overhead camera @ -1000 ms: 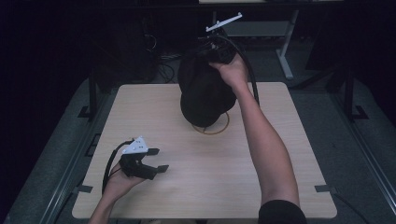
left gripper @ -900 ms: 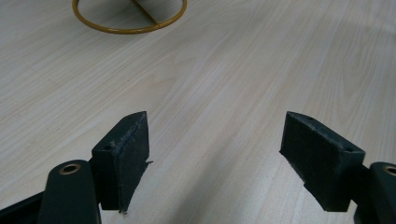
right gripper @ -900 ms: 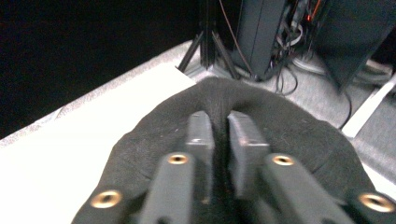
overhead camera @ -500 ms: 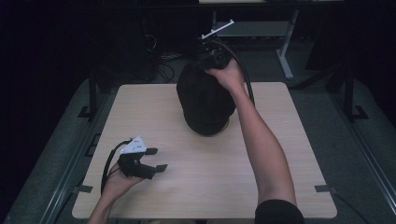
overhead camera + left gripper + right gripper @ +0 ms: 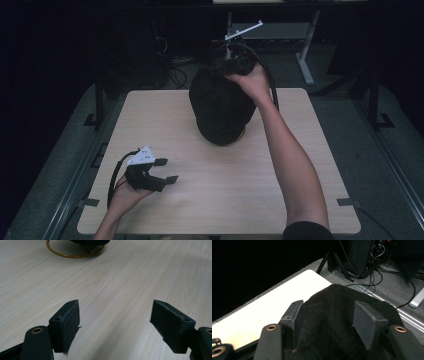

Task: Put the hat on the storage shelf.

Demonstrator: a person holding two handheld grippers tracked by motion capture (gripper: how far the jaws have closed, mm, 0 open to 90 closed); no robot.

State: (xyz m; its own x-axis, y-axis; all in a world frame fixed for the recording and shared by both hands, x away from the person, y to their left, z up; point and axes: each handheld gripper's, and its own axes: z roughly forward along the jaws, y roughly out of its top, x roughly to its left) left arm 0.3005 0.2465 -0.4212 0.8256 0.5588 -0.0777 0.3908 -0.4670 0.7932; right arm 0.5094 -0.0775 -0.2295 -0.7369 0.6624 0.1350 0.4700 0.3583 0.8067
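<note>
over the table's (image 5: 200,210) far edge, right gripper (image 5: 329,325) clamps black cloth (image 5: 220,107), seemingly draped on a wire stand (image 5: 75,252). left gripper (image 5: 162,172) rests near front-left, jaws apart. no legible writing.

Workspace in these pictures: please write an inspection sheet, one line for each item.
Surface: pale wooden table, bare where visible.
Job's things: black cloth draped over a stand with a gold ring base.
Clutter: nothing seen.
Grippers: left gripper low near the table's front left, jaws wide apart, holding nothing; right gripper raised at the far edge, jaws around a fold of the cloth.
Cables: one trails from each gripper; more lie on the floor.
Surroundings: dark room, grey floor, metal frames.
</note>
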